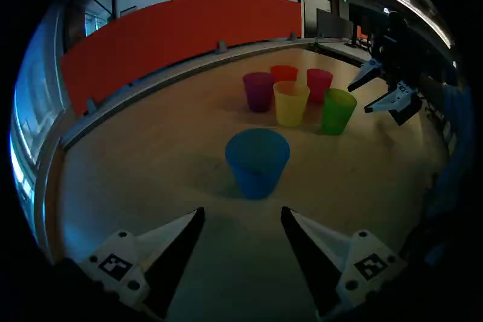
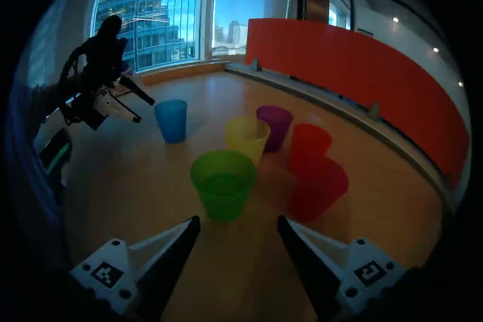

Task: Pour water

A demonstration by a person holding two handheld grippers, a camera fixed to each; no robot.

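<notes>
In the left gripper view, the left gripper [image 1: 241, 213] hovers low over the wooden table [image 1: 151, 159] with its two fingers spread wide and nothing between them. The blue cup [image 1: 258, 162] stands upright at 12 o'clock, just ahead of the fingertips and not touching them. Farther off, toward 1 o'clock, five more cups stand close together: the yellow cup [image 1: 291, 103] in front, the green cup [image 1: 337, 110] just beside it on the 3 o'clock side, and the purple cup [image 1: 259, 90], orange-red cup [image 1: 284, 73] and crimson cup [image 1: 319, 83] behind. Whether any cup holds water cannot be told here. At 2 o'clock the right gripper [image 1: 358, 99] hangs above the table near the green cup, its fingers apart (it grips nothing). A long red wall panel [image 1: 181, 32] runs behind the table.

In the right gripper view, the right gripper [image 2: 237, 226] is likewise released and empty. The green cup [image 2: 223, 184] stands at 12 o'clock, just beyond the fingertips. The crimson cup [image 2: 317, 189] stands near it at 2 o'clock, with the orange-red cup [image 2: 309, 141] right behind. The yellow cup [image 2: 246, 136] and purple cup [image 2: 275, 125] stand farther on, around 12 to 1 o'clock. The blue cup [image 2: 171, 119] stands alone at 11 o'clock, apart from the cluster. The left gripper [image 2: 147, 112] hangs at 10 o'clock, its open fingers pointing at the blue cup. Tall windows [image 2: 157, 14] fill the far wall.
</notes>
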